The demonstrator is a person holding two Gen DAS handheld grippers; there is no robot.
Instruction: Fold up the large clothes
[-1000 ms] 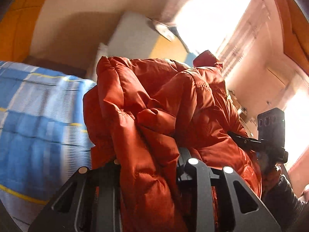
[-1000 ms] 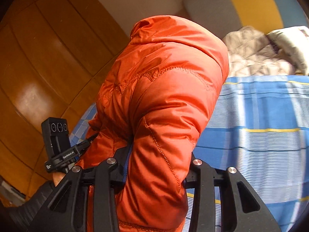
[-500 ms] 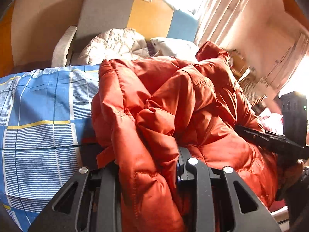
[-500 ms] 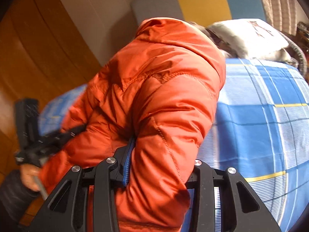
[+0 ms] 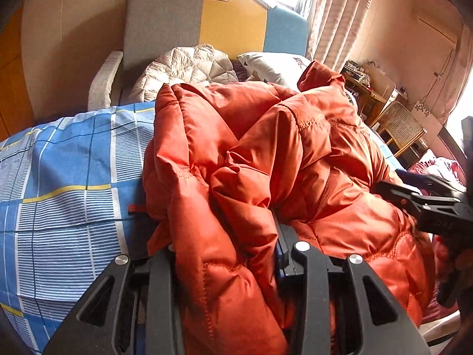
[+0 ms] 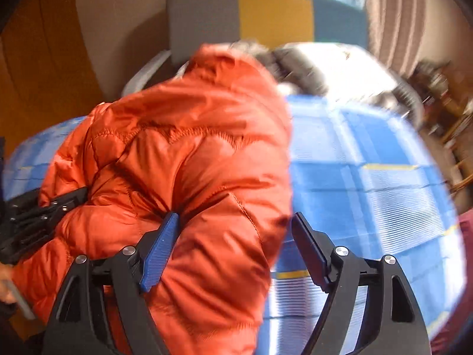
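An orange quilted puffer jacket (image 5: 266,153) lies bunched on the blue checked bed sheet (image 5: 68,183). My left gripper (image 5: 227,248) is shut on a thick fold of the jacket, whose fabric hides the fingertips. In the right wrist view the jacket (image 6: 189,159) fills the left half over the sheet (image 6: 369,177). My right gripper (image 6: 235,224) is open, its blue pads (image 6: 161,245) spread, with jacket fabric lying loose between them. The right gripper also shows at the right edge of the left wrist view (image 5: 414,198).
A grey, yellow and blue headboard (image 5: 207,26) stands at the back. A white quilted garment (image 5: 183,68) and a pillow (image 5: 272,65) lie at the head of the bed. Curtains (image 5: 334,14) and a cluttered wooden table (image 5: 372,88) are to the right.
The jacket has been lowered from mid-air onto the bed. My right gripper has opened and let go of the jacket. My left gripper keeps its hold.
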